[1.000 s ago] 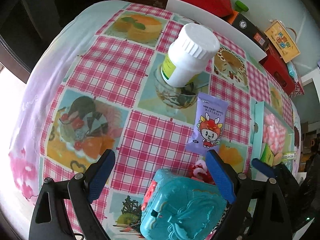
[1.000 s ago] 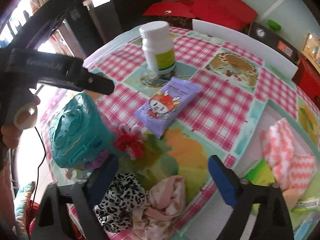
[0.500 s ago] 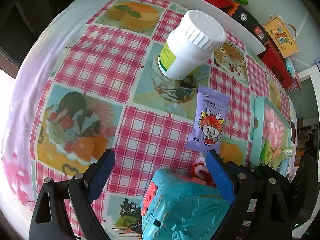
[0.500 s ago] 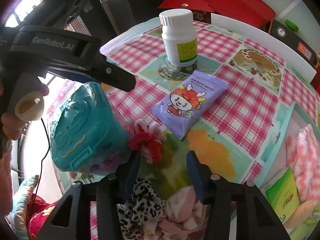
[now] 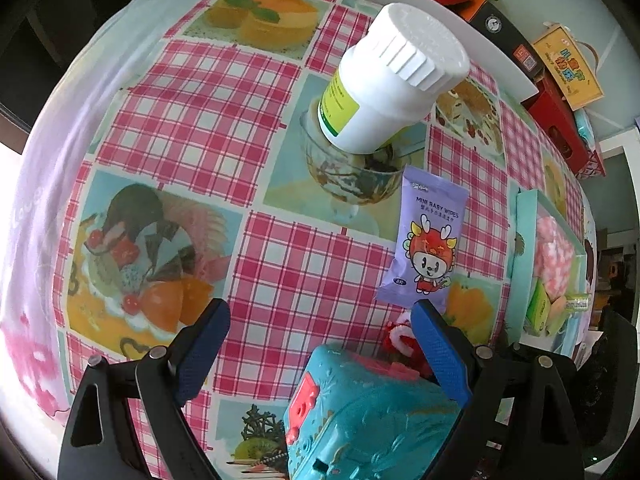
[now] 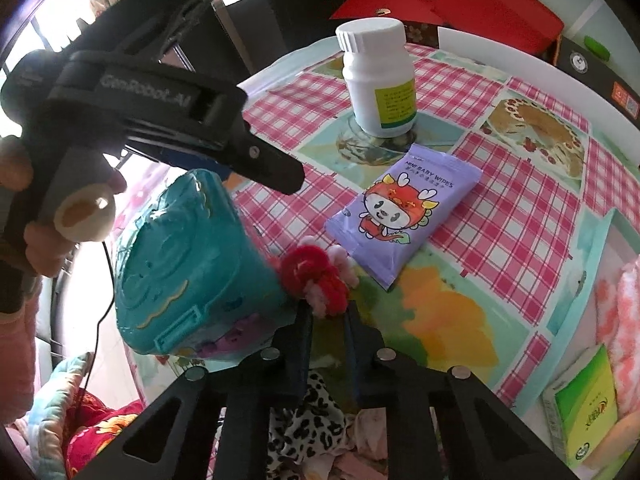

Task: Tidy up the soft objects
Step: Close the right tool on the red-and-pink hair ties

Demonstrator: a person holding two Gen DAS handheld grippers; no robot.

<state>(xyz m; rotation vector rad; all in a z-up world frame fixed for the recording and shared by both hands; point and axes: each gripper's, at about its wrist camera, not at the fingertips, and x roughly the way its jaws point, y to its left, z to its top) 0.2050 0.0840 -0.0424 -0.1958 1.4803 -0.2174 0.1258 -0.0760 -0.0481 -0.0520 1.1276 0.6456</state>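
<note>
My table wears a glossy cloth (image 5: pixel 192 112) of pink gingham squares and printed cakes and fruit, and beyond its far edge I see dark furniture, red bags and a white wall. Going left to right in my left view, my left tongs (image 5: pixel 320 332) stand wide apart with nothing between the blue pads but bare cloth and the top of a teal moulded plastic case (image 5: pixel 372 412), whose right side sits against the right pad; I cannot tell whether it presses. Past that stand a white screw-capped pill bottle (image 5: pixel 384 80), a lilac packet of baby wipes (image 5: pixel 426 240) lying flat near it, and at the right rim a pale teal tray (image 5: pixel 520 240) holding pink-and-white soft cloth. My right view shows what the left one barely catches: the red and pink fuzzy scrunchie (image 6: pixel 316 280) lies on the cloth between the teal case and the wipes packet, and my right tongs (image 6: pixel 328 316) are closing around its near edge, the dark jaws nearly together, with the fluff just between the tips. Only this view shows the leopard-print fabric (image 6: pixel 312 412) and pale pink fabric bunched beneath my right tongs, the green box (image 6: pixel 588 408) at the right, and my left hand (image 6: pixel 44 240) round the other handle.
</note>
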